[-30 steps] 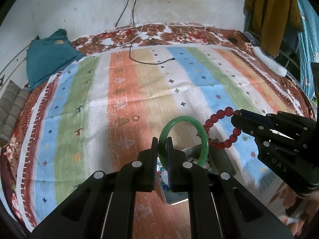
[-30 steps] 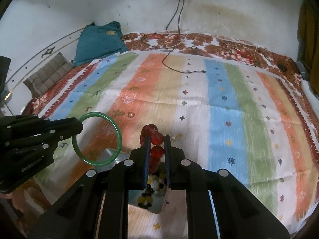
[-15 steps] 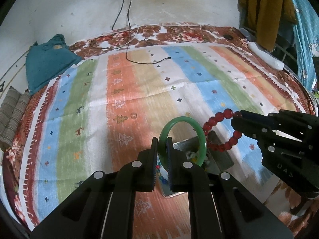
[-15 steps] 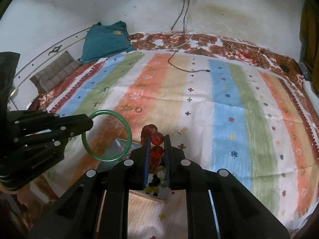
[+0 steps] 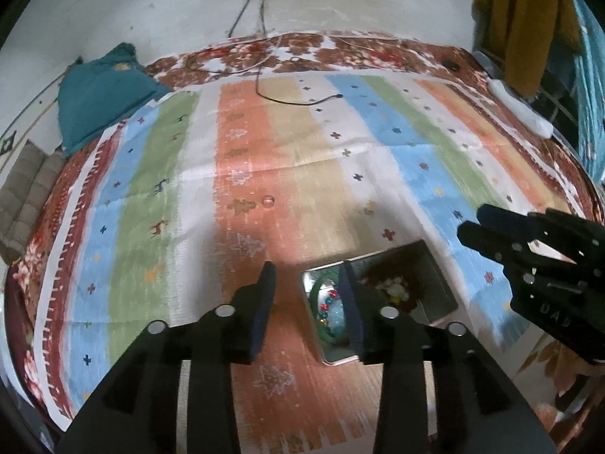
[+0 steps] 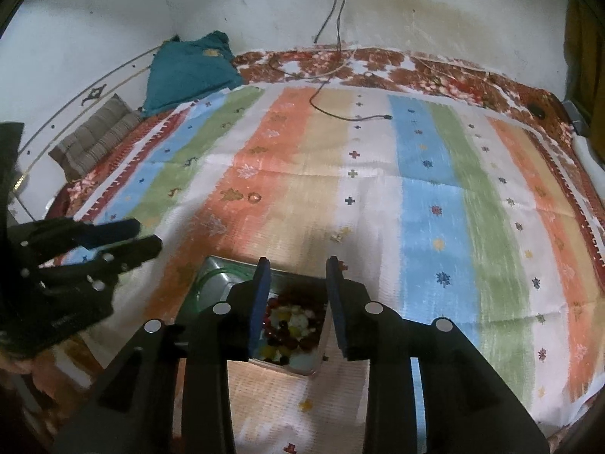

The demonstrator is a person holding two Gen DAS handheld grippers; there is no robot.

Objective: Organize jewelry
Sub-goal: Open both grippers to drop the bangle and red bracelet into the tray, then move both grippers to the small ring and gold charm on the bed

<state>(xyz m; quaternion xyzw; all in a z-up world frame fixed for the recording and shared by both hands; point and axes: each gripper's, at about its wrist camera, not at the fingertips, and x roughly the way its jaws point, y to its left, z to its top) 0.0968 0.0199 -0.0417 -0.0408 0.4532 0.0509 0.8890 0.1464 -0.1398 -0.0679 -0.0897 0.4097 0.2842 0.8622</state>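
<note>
Grippers first: the left gripper (image 5: 307,278) has just been opening its jaws and they stand apart with nothing between them. Same deal on the right gripper (image 6: 297,270), jaws just opened, nothing pinched. Right under both sits a metal tin (image 5: 440,278) on the striped bedspread (image 5: 321,159). The green bangle (image 5: 315,295) lies inside the tin at its left end, partly hidden behind the left gripper's finger, and the red bead bracelet (image 6: 278,335) is in there too, mixed into a pile of other beads. Farther back a black cable (image 5: 298,100) trails across the spread, and a teal pillow (image 5: 100,92) leans at the far left by the wall.
</note>
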